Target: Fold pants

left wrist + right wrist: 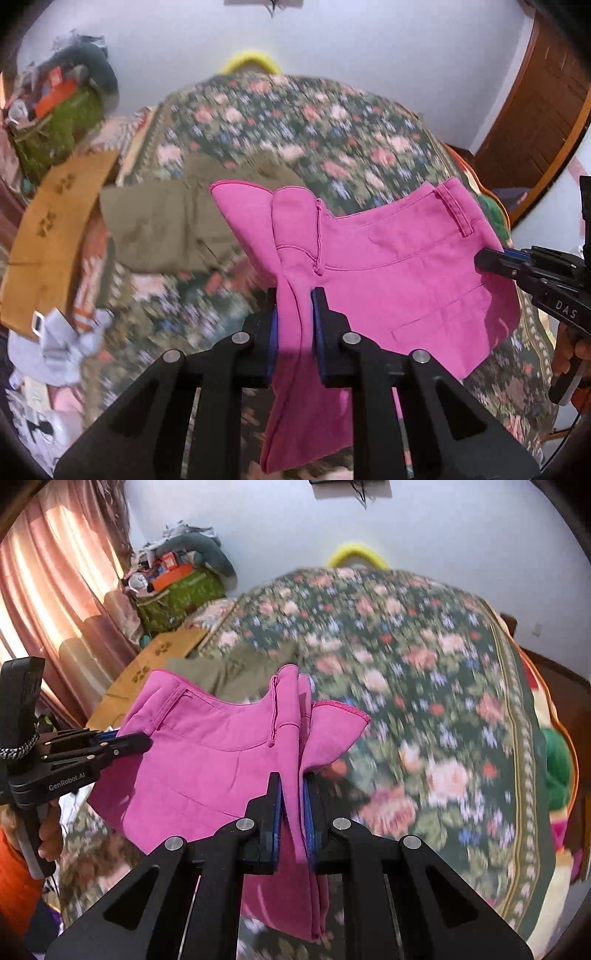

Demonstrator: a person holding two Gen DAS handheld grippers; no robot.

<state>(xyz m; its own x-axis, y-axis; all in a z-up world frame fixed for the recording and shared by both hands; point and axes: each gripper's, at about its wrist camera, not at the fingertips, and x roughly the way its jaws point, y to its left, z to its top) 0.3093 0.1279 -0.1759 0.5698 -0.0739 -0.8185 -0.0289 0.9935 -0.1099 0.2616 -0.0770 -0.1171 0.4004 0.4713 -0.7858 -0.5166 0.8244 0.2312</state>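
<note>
while each hand-held gripper, left point(294, 314) and right point(293, 797), clamps the pink pants' point(388, 258) waist edge, they hang above the bedspread point(424, 701).

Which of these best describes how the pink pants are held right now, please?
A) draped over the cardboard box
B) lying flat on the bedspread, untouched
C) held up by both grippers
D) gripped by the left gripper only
C: the left gripper and right gripper each pinch the pink pants, lifted above the floral bedspread.
</note>
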